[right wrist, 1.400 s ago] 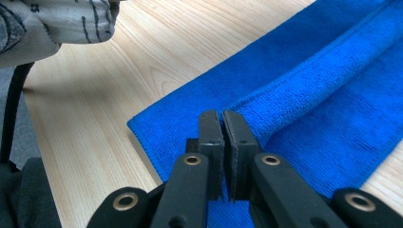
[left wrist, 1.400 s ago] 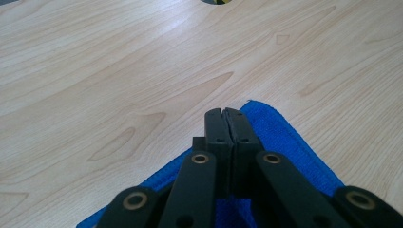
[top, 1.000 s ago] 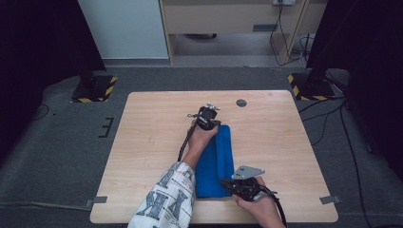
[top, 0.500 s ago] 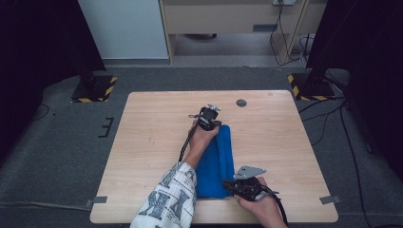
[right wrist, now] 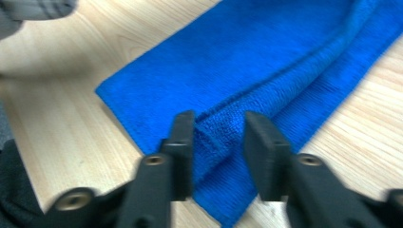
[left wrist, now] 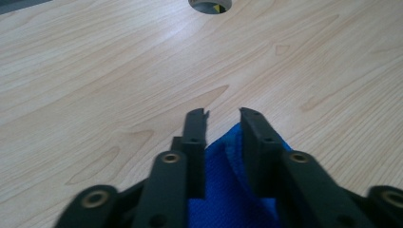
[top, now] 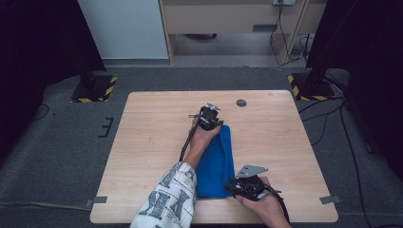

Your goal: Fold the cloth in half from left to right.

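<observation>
Left gripper and right gripper, jaws narrow, straddle the folded blue towel's far and near ends; another fold seems left.

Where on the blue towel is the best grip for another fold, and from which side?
Grip the blue towel at its two corners along the doubled right edge, where the left gripper and right gripper straddle it, coming in low along the table; it lies flat, so only edges offer purchase.

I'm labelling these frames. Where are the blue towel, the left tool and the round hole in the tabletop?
blue towel (top: 216, 164): high view, middle of its folded face.
left tool (left wrist: 223, 114): left gripper view, midway between its jaw tips.
round hole (top: 241, 102): high view, its centre, near the table's far edge.
</observation>
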